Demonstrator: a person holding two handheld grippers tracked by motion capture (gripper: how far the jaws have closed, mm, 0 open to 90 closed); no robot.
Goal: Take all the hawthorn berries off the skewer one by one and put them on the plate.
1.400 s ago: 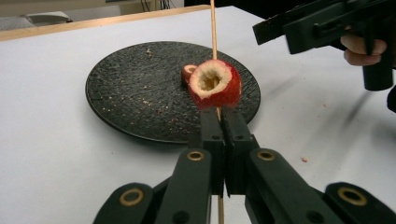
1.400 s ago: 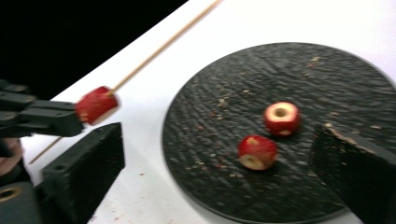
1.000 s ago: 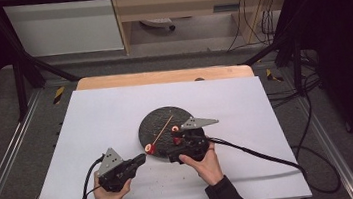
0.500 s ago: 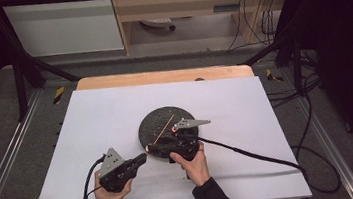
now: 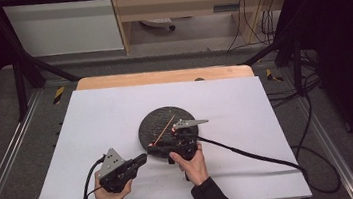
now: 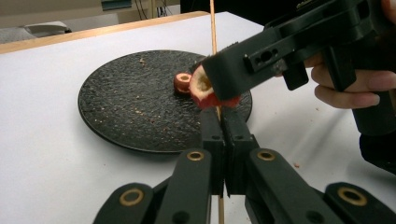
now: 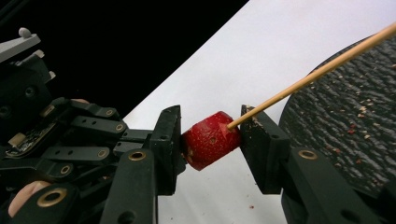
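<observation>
Left gripper (image 5: 141,160) clenched on wooden skewer (image 6: 213,28), jaws tight together. Right gripper (image 7: 210,140): jaws just been closing, strawberry piece (image 7: 210,139) between them on skewer, left pad touching it, right pad at skewer side, contact unclear. Second piece (image 6: 182,82) lies on black plate (image 5: 152,125). White table (image 5: 91,119). No readable writing.

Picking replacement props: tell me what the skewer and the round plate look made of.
Skewer: pale tan, thin, matte stick, probably bamboo or wood.
Round plate: black with a rough, pebbled, faintly glinting surface; likely stoneware or cast iron, hard to tell which.
</observation>
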